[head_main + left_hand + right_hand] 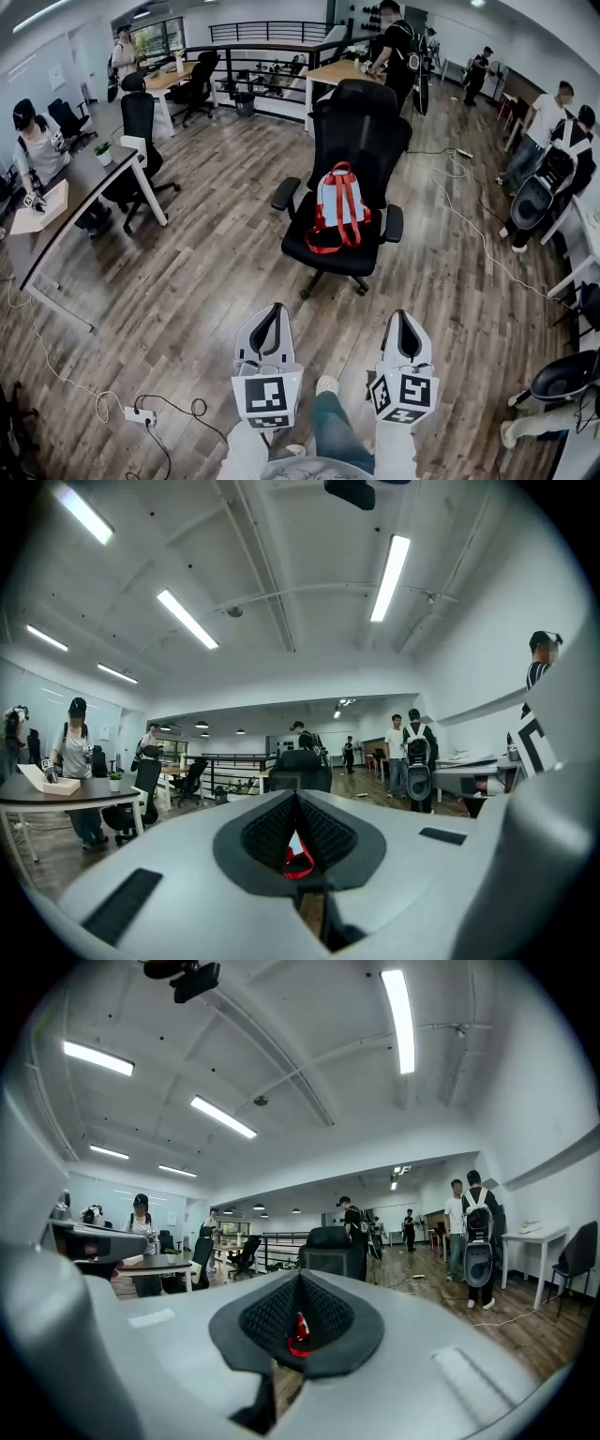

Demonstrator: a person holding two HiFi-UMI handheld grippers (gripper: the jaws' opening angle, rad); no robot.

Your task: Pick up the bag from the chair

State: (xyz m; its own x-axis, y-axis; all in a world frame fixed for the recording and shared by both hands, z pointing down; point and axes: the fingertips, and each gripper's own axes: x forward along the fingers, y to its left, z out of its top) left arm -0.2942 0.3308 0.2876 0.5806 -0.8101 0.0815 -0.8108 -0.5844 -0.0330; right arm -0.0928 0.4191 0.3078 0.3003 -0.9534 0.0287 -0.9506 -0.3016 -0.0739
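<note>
In the head view, find the bag upright on the seat of the black chair, leaning on the backrest, red straps toward the near side. Low at the near edge, left gripper and right gripper side by side, jaws together, empty, well apart from the bag. Best to open one before closing in, then aim for the top loop or a strap rather than the smooth body. Come in from the front, between the armrests, and avoid nudging a chair likely to roll. Only wooden floor in between. Cable at far right and power strip at near left, both off the line. In the left gripper view, pads pressed shut, a sliver of red bag beyond the tips. In the right gripper view, likewise shut and empty. People standing far behind, no obstacle.
</note>
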